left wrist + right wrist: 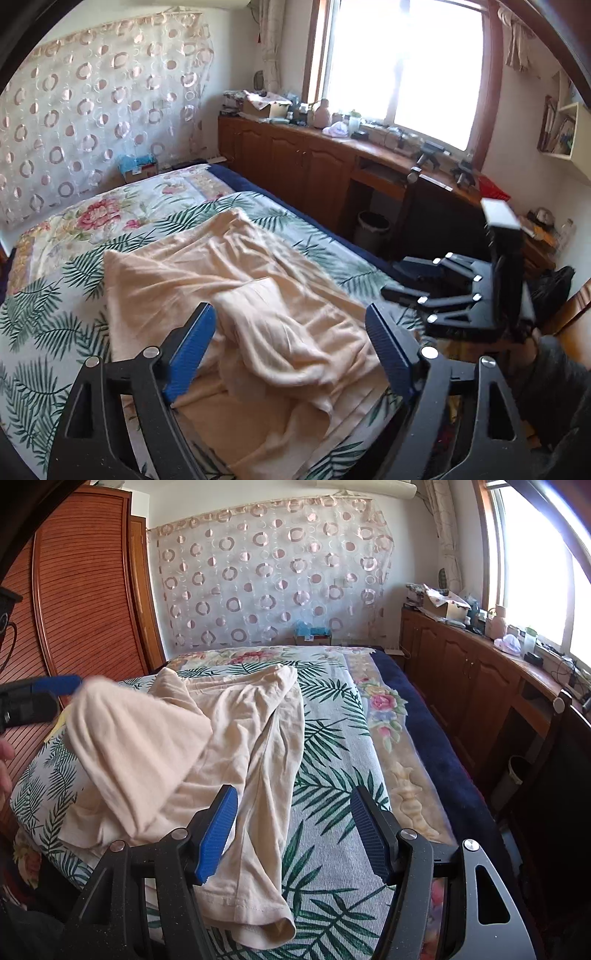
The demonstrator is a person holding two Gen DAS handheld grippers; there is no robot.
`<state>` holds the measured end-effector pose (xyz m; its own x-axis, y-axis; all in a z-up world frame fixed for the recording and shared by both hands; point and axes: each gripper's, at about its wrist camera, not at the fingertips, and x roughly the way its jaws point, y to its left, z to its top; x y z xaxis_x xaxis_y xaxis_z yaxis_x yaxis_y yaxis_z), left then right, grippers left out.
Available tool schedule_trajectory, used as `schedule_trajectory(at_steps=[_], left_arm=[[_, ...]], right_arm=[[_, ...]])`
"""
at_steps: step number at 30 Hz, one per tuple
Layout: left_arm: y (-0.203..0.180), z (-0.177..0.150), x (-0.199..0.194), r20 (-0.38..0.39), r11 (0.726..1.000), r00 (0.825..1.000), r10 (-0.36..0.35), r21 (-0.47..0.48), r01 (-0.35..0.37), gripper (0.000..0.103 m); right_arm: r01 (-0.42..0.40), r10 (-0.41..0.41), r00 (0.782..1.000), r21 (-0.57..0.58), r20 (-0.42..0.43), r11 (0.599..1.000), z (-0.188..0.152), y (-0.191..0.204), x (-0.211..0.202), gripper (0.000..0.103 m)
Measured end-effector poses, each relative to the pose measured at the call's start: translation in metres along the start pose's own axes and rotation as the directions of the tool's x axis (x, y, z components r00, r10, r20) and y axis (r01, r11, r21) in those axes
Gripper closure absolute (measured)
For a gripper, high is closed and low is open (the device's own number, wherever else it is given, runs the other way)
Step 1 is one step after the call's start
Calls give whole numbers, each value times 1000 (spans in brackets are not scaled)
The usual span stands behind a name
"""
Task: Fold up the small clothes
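A beige garment (pixel 258 295) lies crumpled on the palm-leaf bedcover (pixel 55 314), one part folded over the rest. My left gripper (pixel 290 308) hovers over it with jaws wide open; the cloth lies below and between the blue pads, and neither pad presses it. In the right wrist view the garment (pixel 221 738) rises in a blurred hump toward the left gripper's blue finger (pixel 59 685) at the left edge. My right gripper (pixel 294 792) is open above the garment's near hem, with bedcover (pixel 332 757) showing between its fingers. It also shows at the bed's right edge (pixel 389 278).
Wooden cabinets (pixel 461 672) with clutter on top run along the bed's right side under the window. A waste bin (pixel 371 227) stands by them. A slatted wardrobe (pixel 81 590) is left of the bed. A person's hand (pixel 5 760) shows at the left edge.
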<state>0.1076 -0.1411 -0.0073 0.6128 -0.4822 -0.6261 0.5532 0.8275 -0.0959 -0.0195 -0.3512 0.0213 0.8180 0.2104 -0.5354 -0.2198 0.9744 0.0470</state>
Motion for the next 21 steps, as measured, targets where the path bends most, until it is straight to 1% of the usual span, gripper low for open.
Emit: schedule_trajectory(at_steps=[5, 11, 16, 21], left_arm=[[12, -14, 2, -33, 1000, 999, 10, -21, -10, 19], [31, -28, -18, -5, 996, 999, 49, -75, -50, 19], [59, -40, -44, 19, 981, 990, 142, -137, -138, 19], [82, -51, -61, 36, 961, 975, 221, -178, -212, 19]], right_arm=[[-8, 8, 1000, -11, 9, 1000, 4, 5, 1, 38], [-33, 33, 999, -27, -3, 999, 1, 9, 8, 38], [-87, 87, 996, -48, -7, 995, 11, 29, 17, 38], [-173, 174, 985, -110, 3, 979, 25, 67, 22, 38]])
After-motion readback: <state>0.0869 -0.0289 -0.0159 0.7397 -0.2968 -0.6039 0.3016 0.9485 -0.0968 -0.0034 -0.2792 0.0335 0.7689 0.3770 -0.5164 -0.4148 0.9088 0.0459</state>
